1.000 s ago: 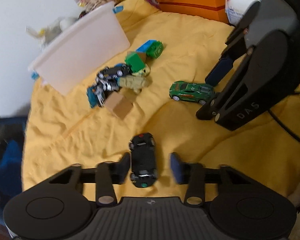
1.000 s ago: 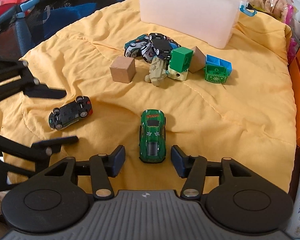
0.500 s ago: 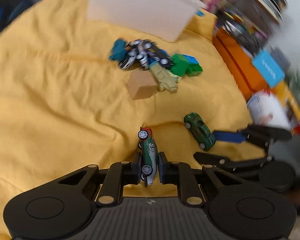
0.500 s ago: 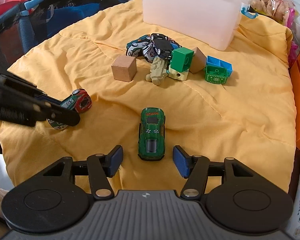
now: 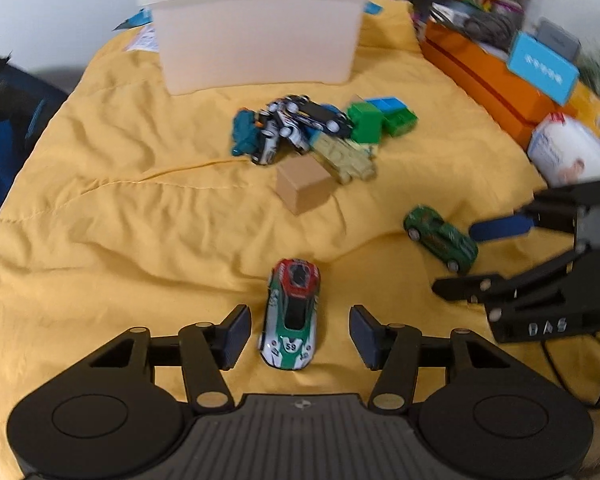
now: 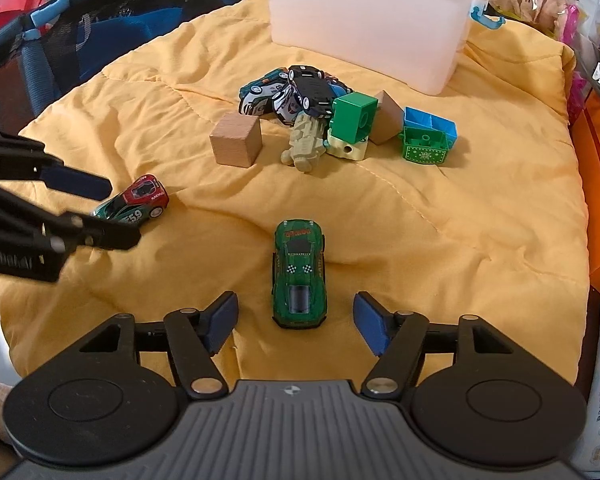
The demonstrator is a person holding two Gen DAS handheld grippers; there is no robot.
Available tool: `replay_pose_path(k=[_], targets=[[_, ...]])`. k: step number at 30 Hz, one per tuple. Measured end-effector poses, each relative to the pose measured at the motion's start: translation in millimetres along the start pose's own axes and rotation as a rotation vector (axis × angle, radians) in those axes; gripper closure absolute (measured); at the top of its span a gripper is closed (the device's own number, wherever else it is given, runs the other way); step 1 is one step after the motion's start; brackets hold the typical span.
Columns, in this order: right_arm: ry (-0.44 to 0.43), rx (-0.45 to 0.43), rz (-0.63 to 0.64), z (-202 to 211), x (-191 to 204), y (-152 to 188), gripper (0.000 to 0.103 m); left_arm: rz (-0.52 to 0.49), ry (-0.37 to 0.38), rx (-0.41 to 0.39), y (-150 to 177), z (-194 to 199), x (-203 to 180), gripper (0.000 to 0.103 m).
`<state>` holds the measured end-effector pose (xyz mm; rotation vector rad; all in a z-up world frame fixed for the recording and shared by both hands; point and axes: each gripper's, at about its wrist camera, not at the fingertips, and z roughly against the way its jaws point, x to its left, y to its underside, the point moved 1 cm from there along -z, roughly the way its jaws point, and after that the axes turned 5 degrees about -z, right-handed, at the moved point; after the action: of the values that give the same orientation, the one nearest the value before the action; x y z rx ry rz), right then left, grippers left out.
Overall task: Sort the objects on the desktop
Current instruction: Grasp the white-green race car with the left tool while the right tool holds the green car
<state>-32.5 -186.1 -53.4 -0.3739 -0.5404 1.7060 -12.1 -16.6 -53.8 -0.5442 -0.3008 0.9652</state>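
Racer (image 5: 292, 316), red-nosed, white-green, numbered apparently 59, lies upright.

Left wrist view close above yellow quilt (image 5: 120, 220), angled down toward far white bin (image 5: 256, 36), right wrist view likewise, both sharing toy pile (image 6: 300, 96), each other's gripper.
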Motion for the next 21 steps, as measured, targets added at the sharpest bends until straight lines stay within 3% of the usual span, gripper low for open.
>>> replay_pose_path(k=[7, 12, 14, 15, 16, 21], targets=[[0.01, -0.022, 0.0, -2, 1, -3, 0.042, -0.029, -0.004, 0.008, 3, -5, -1, 0.046], [0.0, -0.019, -0.025, -6, -2, -6, 0.043, -0.049, -0.01, 0.011, 4, -6, -1, 0.056], [-0.005, -0.019, -0.029, -6, -2, -7, 0.044, -0.048, -0.011, 0.008, 3, -5, 0, 0.069], [-0.012, -0.019, -0.024, -6, -2, -7, 0.052, -0.047, -0.011, 0.004, 2, -5, 2, 0.07], [-0.018, -0.018, -0.018, -4, -1, -9, 0.07, -0.042, -0.004, 0.004, 1, -4, 3, 0.07], [-0.018, -0.01, -0.018, -1, -1, -17, 0.07, -0.041, 0.012, -0.021, -9, 2, 6, 0.07]])
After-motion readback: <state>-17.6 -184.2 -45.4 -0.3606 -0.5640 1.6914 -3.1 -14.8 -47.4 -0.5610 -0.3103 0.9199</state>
